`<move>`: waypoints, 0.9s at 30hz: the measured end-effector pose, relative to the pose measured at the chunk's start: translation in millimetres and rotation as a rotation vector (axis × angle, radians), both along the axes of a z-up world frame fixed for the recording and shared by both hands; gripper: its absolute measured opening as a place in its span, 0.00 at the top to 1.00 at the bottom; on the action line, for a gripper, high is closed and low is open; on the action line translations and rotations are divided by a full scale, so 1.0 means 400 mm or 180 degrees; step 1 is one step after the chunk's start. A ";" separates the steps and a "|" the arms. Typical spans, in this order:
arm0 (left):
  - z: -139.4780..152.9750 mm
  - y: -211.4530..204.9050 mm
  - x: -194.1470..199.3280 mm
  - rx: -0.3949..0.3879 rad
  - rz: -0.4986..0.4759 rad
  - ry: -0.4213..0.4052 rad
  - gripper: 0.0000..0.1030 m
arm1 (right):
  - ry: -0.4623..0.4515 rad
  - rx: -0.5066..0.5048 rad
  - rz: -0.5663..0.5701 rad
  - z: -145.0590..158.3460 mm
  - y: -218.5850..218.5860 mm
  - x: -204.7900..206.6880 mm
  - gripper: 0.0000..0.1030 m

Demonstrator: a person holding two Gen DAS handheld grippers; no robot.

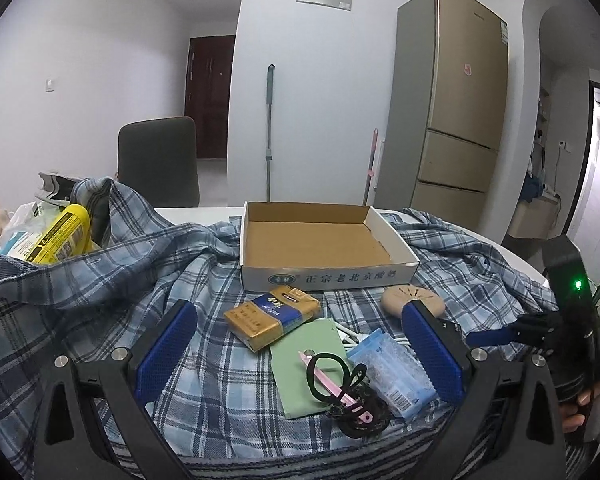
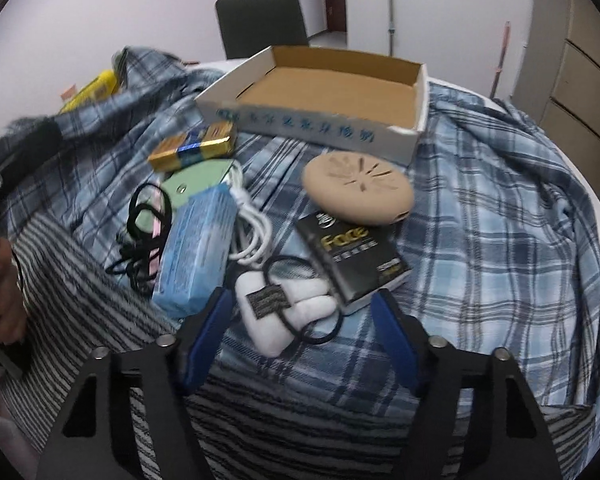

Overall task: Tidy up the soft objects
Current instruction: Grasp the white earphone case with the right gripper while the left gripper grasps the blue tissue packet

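An empty cardboard box [image 1: 324, 240] [image 2: 332, 92] stands on a blue plaid cloth [image 1: 120, 280] [image 2: 500, 220]. In front of it lie a gold-blue pack [image 1: 272, 316] [image 2: 194, 146], a green card [image 1: 308, 368], a blue tissue pack [image 1: 392, 372] [image 2: 196, 248], black hair ties [image 1: 340, 384] [image 2: 140, 236], a tan round disc [image 1: 412, 300] [image 2: 358, 188], a black "Face" box [image 2: 356, 260], a white cable [image 2: 252, 236] and a white soft item with a black band [image 2: 284, 312]. My left gripper [image 1: 300, 356] is open above the pile. My right gripper [image 2: 300, 336] is open, straddling the white soft item.
A yellow can [image 1: 62, 234] and bags sit at the far left. A striped cloth [image 2: 100, 304] lies at the near edge. A dark chair [image 1: 158, 160], a mop [image 1: 269, 132] and a fridge [image 1: 456, 120] stand behind the table. The right gripper's body shows in the left wrist view [image 1: 568, 312].
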State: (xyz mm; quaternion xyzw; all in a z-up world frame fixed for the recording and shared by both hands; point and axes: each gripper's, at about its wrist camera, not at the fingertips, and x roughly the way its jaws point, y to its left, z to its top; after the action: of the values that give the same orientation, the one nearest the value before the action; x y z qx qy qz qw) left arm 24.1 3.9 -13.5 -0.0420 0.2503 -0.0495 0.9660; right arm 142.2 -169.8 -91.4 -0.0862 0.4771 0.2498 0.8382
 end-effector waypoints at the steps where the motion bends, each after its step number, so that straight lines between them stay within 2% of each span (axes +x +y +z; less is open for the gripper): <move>1: -0.001 -0.001 0.000 0.0002 0.0001 0.0011 0.00 | 0.0013 -0.0037 0.0018 -0.001 0.005 0.000 0.43; 5: -0.005 0.000 0.005 0.0001 -0.0001 0.0052 0.00 | 0.0067 -0.0067 0.0092 -0.001 0.018 0.004 0.53; 7: -0.005 -0.001 0.005 0.0001 -0.0001 0.0053 0.00 | 0.0116 -0.0063 0.0123 -0.005 0.020 0.004 0.65; 10: -0.006 -0.001 0.005 0.0005 -0.0016 0.0041 0.00 | 0.0088 0.0006 0.0124 0.001 0.020 -0.001 0.75; 17: -0.007 -0.020 0.007 -0.0004 -0.0223 0.0085 0.00 | -0.0262 0.0188 0.0119 0.060 -0.002 -0.032 0.77; 24: 0.027 -0.050 0.047 0.0177 -0.1091 0.0324 0.00 | -0.0854 0.0443 -0.0206 0.136 -0.093 -0.056 0.77; 26: 0.036 -0.065 0.045 0.0334 -0.1256 0.0307 0.00 | -0.0884 0.0511 -0.0224 0.144 -0.112 -0.053 0.77; 27: 0.036 -0.088 0.049 0.0542 -0.1448 0.0362 0.00 | -0.0892 0.0542 -0.0238 0.145 -0.121 -0.050 0.77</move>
State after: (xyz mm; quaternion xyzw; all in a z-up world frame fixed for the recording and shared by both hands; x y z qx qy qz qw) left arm 43.8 -31.2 0.8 0.0942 0.3105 -0.2419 0.9144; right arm 122.2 -218.0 -33.3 -0.0311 0.3355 0.2435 0.9095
